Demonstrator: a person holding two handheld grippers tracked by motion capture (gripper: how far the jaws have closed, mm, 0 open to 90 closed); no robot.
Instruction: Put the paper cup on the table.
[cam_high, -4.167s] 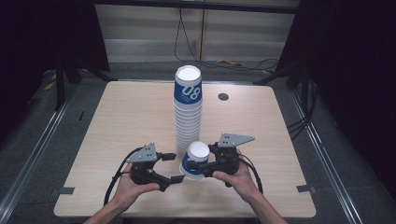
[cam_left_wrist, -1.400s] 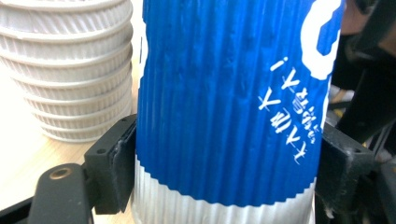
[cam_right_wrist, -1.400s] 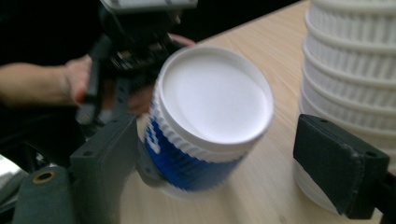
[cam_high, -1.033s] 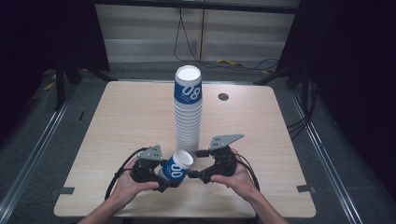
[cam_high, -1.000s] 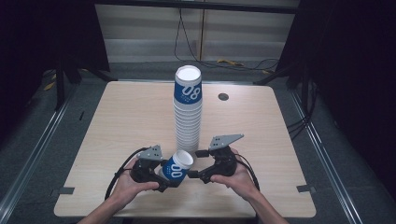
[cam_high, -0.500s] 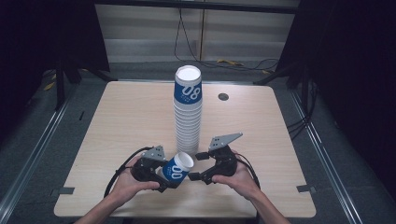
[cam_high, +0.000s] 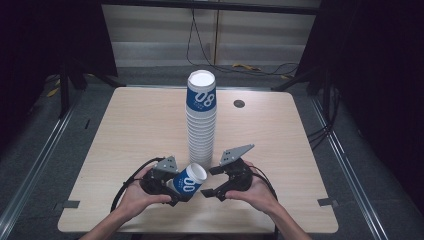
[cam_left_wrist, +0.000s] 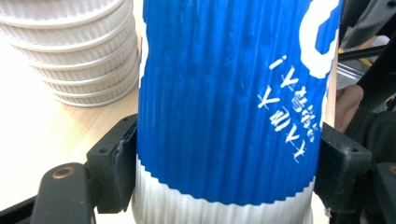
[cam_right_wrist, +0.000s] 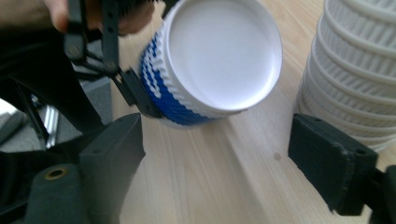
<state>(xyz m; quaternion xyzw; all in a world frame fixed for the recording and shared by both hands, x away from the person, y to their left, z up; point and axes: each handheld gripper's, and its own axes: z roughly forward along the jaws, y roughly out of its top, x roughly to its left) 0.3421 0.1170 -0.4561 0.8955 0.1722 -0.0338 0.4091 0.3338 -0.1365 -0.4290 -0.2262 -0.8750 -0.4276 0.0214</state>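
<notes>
A tall stack of upturned blue-and-white paper cups (cam_high: 201, 120) stands mid-table. My left gripper (cam_high: 176, 190) is shut on one blue ribbed cup (cam_high: 189, 181), held tilted just above the table, its white flat end pointing up and right. In the left gripper view the cup (cam_left_wrist: 229, 102) sits clamped between the fingers (cam_left_wrist: 114, 168), with the stack (cam_left_wrist: 79, 51) behind. My right gripper (cam_high: 212, 182) is open just right of the cup. In its own view the cup's white end (cam_right_wrist: 219, 56) faces the right gripper (cam_right_wrist: 219, 158), apart from both fingers (cam_right_wrist: 331, 163).
The wooden table (cam_high: 125, 130) has a small round grommet (cam_high: 239, 104) at the back right. The stack's foot (cam_right_wrist: 359, 70) is close beside my right gripper's outer finger. Dark floor and metal rails lie off both table sides.
About four seconds ago the cup stood on end at the stack's foot between both grippers; now it is tilted in my left gripper. Over the last second almost nothing moved.
</notes>
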